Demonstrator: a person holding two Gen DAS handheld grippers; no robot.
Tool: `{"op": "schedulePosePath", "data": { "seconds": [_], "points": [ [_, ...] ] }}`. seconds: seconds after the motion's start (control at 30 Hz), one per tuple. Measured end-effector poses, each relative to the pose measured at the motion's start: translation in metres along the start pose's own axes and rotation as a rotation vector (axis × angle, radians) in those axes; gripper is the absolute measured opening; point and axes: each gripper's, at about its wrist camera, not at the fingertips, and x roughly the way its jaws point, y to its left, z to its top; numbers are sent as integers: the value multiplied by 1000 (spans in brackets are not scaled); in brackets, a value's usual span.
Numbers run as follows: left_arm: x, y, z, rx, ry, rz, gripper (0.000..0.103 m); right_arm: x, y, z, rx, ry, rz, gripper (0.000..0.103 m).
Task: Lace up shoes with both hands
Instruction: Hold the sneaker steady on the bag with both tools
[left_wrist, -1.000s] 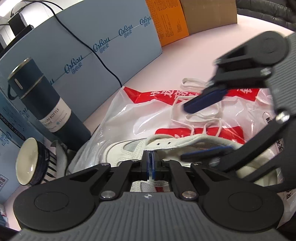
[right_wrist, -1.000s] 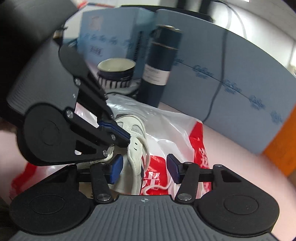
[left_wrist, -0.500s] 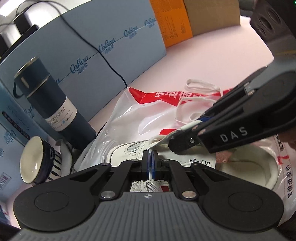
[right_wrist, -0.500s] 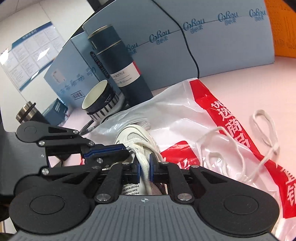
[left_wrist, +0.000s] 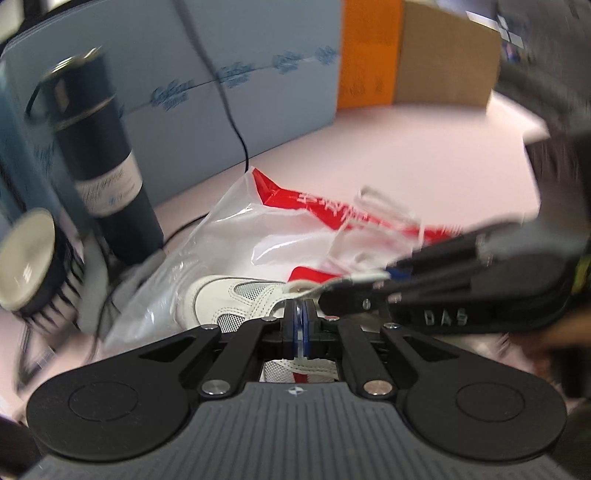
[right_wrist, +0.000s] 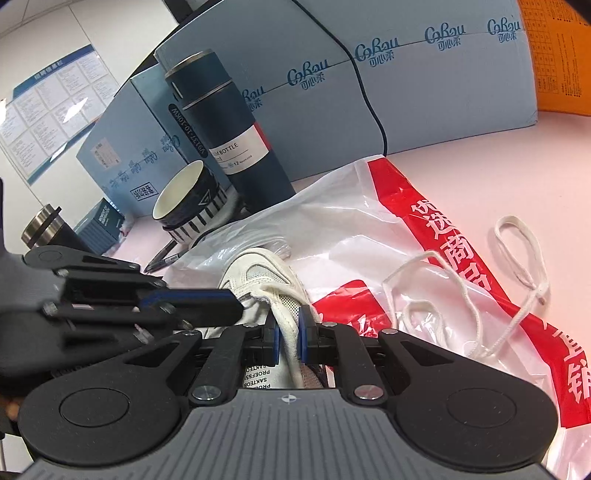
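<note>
A white sneaker (right_wrist: 264, 273) lies on a red and white plastic bag (right_wrist: 417, 229), toe pointing away; it also shows in the left wrist view (left_wrist: 236, 299). My right gripper (right_wrist: 287, 334) is shut on the shoe's white eyelet flap. My left gripper (left_wrist: 299, 325) is shut on the shoe's upper; in the right wrist view it reaches in from the left (right_wrist: 207, 301). A loose white lace (right_wrist: 517, 266) lies in loops on the bag and table to the right. The left wrist view is blurred.
A dark blue bottle (right_wrist: 229, 136) and a striped cup (right_wrist: 188, 203) stand behind the shoe. Blue cartons (right_wrist: 406, 74) with a black cable line the back. An orange box (left_wrist: 369, 55) and a brown box (left_wrist: 447, 59) stand farther right on the pink table (left_wrist: 424, 162).
My right gripper came in over the shoe and shut on the eyelet flap. My left gripper stayed shut on the shoe and has shifted, blurring its view.
</note>
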Motion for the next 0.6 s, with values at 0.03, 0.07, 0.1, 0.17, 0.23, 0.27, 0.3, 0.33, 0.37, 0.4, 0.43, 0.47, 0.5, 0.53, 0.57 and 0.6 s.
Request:
{"op": "schedulePosePath", "data": {
  "seconds": [0.03,0.07,0.1,0.17,0.23,0.27,0.3,0.33,0.37,0.4,0.43,0.47,0.5,0.53,0.57,0.6],
  "points": [
    [-3,9,0,-74,-3,-71,0,0,-1,0,3,-2,-7,9],
    [-6,19,0,-149,-5,-144,0,0,-2,0,6,-5,-13,9],
    [-9,29,-2,-230,-11,-216,0,0,-3,0,15,-6,-11,9],
    [-16,40,-6,-301,-33,-246,0,-1,-4,0,25,-7,-8,10],
    [-19,40,-9,-260,-45,-156,0,-1,-4,-1,27,-8,-6,10],
    [-20,37,-10,-212,-45,-106,2,-1,-3,-1,26,-8,-5,10],
    [-19,33,-11,-171,-44,-70,3,-1,-3,-1,30,-7,-5,10],
    [-19,31,-12,-152,-43,-71,7,0,-3,-1,35,-7,-4,11],
    [-18,28,-13,-135,-42,-74,11,0,-4,-1,43,-7,-1,11],
    [-18,24,-12,-116,-43,-74,12,0,-5,-1,52,-7,2,11],
    [-15,18,-12,-93,-41,-65,12,0,-5,-1,61,-7,5,11],
    [-13,13,-11,-69,-39,-56,12,0,-5,-1,64,-7,7,11],
    [-9,10,-10,-49,-32,-51,12,0,-6,-2,68,-7,9,11],
    [-4,8,-9,-42,-21,-42,12,0,-5,-2,66,-7,10,11],
    [1,6,-9,-36,-9,-34,13,0,-4,-2,64,-6,11,11],
    [5,4,-8,-31,2,-25,13,0,-3,-2,63,-7,11,11]
  ]
}}
